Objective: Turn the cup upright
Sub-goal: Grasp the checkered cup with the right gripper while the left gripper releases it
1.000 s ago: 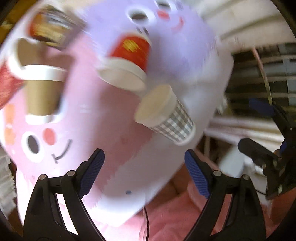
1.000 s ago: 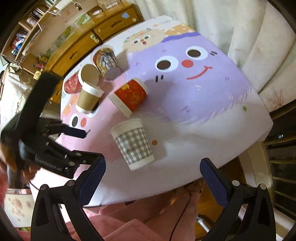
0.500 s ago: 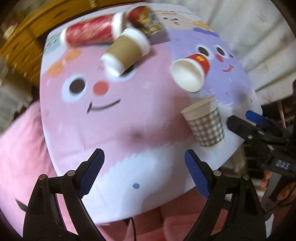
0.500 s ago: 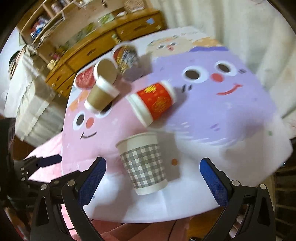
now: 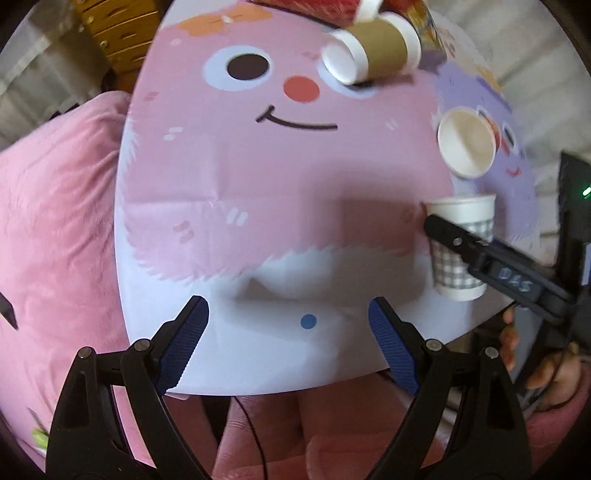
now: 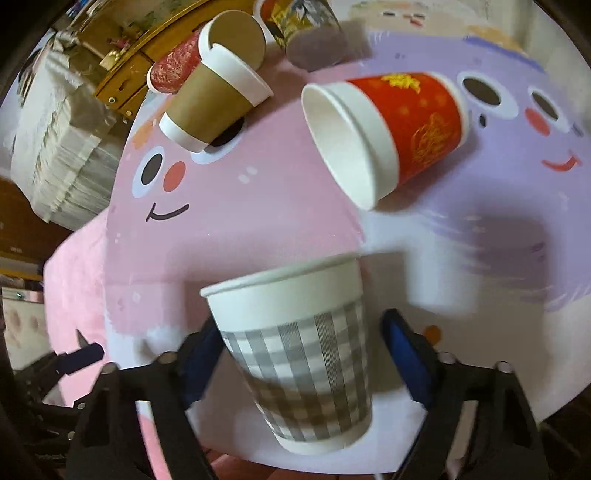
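While the right gripper (image 6: 299, 354) straddles the checked cup (image 6: 295, 354) — jaws spread, pads apparently not touching — the cup stands between them, rim up. Closing off-centre could tip it toward the red cup (image 6: 391, 133) lying beyond. The left gripper (image 5: 288, 343) hangs open, empty.

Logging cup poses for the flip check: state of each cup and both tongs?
checked cup: upright, mouth up, between the right tongs' fingers
red cup: on its side, mouth toward the camera
brown cup: tipped over, white base end toward the camera
dark red cup: on its side, behind the brown cup
printed cup: mostly cut off, pose unclear
right tongs: open, straddling the checked cup
left tongs: open, holding nothing
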{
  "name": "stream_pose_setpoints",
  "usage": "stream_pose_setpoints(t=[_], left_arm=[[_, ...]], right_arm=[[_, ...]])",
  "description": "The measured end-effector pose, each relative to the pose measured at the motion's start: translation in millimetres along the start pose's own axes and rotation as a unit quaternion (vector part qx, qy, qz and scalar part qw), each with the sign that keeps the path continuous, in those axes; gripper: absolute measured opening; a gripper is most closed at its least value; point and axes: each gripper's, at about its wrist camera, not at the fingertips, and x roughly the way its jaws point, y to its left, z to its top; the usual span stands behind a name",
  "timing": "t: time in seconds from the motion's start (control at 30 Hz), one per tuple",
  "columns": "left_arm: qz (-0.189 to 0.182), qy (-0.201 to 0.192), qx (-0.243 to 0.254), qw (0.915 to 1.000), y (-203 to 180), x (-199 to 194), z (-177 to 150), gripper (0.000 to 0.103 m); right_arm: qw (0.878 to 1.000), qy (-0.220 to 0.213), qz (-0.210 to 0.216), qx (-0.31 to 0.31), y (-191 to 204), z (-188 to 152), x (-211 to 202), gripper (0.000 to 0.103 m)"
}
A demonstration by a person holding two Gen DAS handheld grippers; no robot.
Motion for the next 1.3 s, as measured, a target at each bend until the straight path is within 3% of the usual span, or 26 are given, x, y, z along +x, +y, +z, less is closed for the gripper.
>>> stream_pose_setpoints(t=[0.07, 0.17, 0.23, 0.37, 0.47, 0.6, 0.67, 0.87, 1.07, 1.17, 1.3], left_arm=[[-0.011, -0.007, -0.006, 0.9999, 5, -7, -2, 0.087], [-0.006, -0.002, -0.002, 1.0, 7, -10, -2, 0.087], [-0.01, 0.015, -0.003, 0.9998, 7, -10, -2, 0.087], [-0.021, 0.008, 0.007, 0.9997, 2, -21, -4, 0.087], [-0.021, 0.003, 0.029, 0.9994, -8, -30, -5, 0.087], [-0.009, 0.006, 0.052, 0.9986, -21, -34, -6, 0.087], [-0.007, 0.014, 0.06, 0.9981, -26, -35, -6, 0.087], [-0.009, 0.014, 0.088, 0.996, -38, -45, -6, 0.087], [-0.026, -0.001, 0.046, 0.9986, -27, -53, 6, 0.087], [-0.026, -0.004, 0.026, 0.9993, -24, -54, 14, 0.087], [-0.025, -0.024, 0.016, 0.9993, -28, -54, 18, 0.087]], right_arm=[[1.0, -0.006, 0.015, 0.004, 2, 3, 1, 0.07], [0.999, -0.016, 0.039, 0.019, 2, 5, -1, 0.068], [0.999, -0.026, 0.038, 0.019, 4, 4, -4, 0.067], [0.997, -0.055, 0.041, 0.02, 0, -2, -19, 0.066], [0.994, -0.091, 0.055, 0.02, -7, -8, -32, 0.066], [0.982, -0.18, 0.063, 0.014, -17, -20, -57, 0.066], [0.971, -0.231, 0.051, 0.019, -23, -27, -67, 0.066], [0.943, -0.332, -0.01, 0.033, -41, -43, -76, 0.065], [0.905, -0.418, -0.072, 0.022, -48, -58, -71, 0.065], [0.907, -0.411, -0.09, 0.005, -45, -52, -59, 0.064], [0.911, -0.405, -0.08, -0.013, -45, -54, -52, 0.064]])
